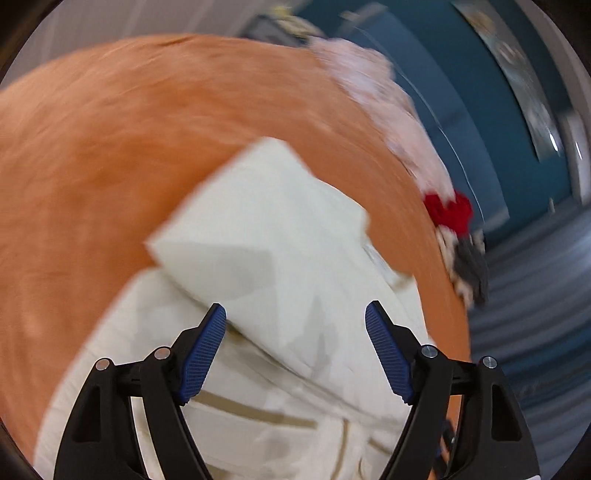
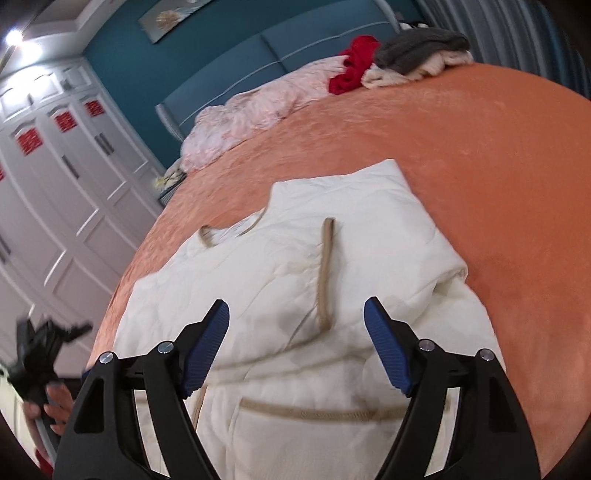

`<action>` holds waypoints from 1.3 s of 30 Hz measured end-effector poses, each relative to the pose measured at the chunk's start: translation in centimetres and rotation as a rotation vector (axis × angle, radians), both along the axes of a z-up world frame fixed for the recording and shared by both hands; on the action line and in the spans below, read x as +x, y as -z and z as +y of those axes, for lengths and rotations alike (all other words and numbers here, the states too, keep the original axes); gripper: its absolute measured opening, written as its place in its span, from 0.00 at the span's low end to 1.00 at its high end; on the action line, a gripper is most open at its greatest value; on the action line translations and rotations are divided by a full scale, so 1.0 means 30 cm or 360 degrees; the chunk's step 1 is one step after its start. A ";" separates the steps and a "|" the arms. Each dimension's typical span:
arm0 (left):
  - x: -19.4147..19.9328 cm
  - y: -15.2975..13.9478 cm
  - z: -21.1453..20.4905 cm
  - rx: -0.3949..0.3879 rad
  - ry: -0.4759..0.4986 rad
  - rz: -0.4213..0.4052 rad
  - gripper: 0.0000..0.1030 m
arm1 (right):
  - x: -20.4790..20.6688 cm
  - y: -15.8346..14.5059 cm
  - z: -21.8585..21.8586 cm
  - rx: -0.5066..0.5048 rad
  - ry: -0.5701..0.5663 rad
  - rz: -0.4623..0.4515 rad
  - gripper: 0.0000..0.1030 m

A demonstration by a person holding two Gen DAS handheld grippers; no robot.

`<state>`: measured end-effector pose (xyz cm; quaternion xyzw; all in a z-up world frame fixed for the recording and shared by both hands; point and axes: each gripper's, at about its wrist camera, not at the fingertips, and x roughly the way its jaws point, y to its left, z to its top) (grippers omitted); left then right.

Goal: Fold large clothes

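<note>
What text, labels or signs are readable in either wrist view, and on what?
None can be read.
Red square decorations on the white panelled wardrobe doors: white marks on them, too small and blurred to read.
Framed picture on the teal wall: an image only, no legible words.
Cream padded garment with tan trim on the orange bed cover: no label visible.

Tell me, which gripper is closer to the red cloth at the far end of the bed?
Probably the right gripper: it hovers open over the cream jacket facing the red cloth. The left gripper is off the bed's edge.
</note>
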<state>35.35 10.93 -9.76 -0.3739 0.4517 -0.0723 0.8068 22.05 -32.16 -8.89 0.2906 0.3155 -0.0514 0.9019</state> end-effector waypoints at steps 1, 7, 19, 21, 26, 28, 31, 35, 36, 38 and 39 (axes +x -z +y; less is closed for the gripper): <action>0.008 0.014 0.031 -0.0034 -0.0040 0.0018 0.73 | 0.025 0.012 -0.012 0.0022 0.0014 0.0026 0.71; 0.073 0.092 0.093 -0.0131 -0.0120 0.0141 0.70 | 0.124 0.088 -0.007 0.0153 0.0006 0.0144 0.54; 0.065 0.007 0.078 0.0300 -0.0018 0.0056 0.05 | 0.044 -0.174 0.045 -0.0177 -0.0134 -0.0150 0.03; 0.055 0.019 0.046 0.0443 0.0020 0.0044 0.05 | 0.059 -0.115 0.070 -0.0303 -0.0151 -0.0022 0.03; 0.040 0.124 -0.001 0.0633 0.0057 0.0063 0.05 | 0.084 0.093 0.059 -0.0311 -0.0146 0.0237 0.03; 0.032 0.134 -0.018 0.0708 0.0068 0.0035 0.05 | 0.079 0.133 0.062 -0.0309 -0.0145 0.0258 0.03; 0.026 0.140 -0.055 0.0844 0.0090 -0.0009 0.05 | 0.090 0.145 0.072 -0.0337 -0.0158 0.0282 0.04; 0.017 0.136 -0.077 0.0945 0.0094 -0.0055 0.10 | 0.081 0.139 0.063 -0.0305 -0.0153 0.0286 0.08; 0.009 0.125 -0.070 0.0941 0.0087 -0.0059 0.12 | 0.070 0.125 0.062 -0.0303 -0.0133 0.0286 0.12; -0.016 0.096 -0.050 0.0898 0.0093 -0.0070 0.14 | 0.027 0.077 0.065 -0.0313 -0.0044 0.0258 0.19; -0.028 0.078 -0.044 0.0886 0.0102 -0.0074 0.14 | 0.001 0.042 0.066 -0.0330 0.0006 0.0218 0.25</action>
